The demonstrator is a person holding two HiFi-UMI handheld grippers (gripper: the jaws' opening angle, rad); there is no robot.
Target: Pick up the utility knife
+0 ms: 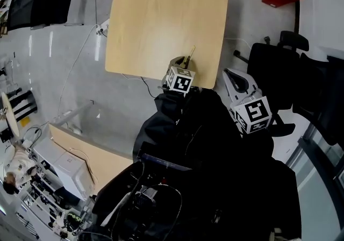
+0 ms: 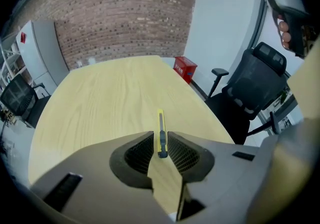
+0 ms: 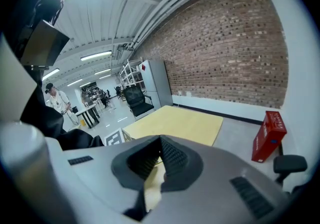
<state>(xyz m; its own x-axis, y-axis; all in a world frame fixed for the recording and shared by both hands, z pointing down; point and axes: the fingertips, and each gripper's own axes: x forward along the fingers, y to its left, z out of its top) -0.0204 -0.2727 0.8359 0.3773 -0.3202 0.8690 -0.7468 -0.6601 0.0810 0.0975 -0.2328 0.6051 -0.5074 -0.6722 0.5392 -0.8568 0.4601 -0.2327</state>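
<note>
Yellow utility knife (image 2: 160, 124), likely light, stiff, slick, clamped by its butt between left gripper (image 2: 160, 140) jaws; right gripper (image 3: 159, 154) jaws together, empty.

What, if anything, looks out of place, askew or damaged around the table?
Nothing stands out. The utility knife sits straight in the left tongs, in line with them, over the wooden table. No spill or damage shows.
</note>
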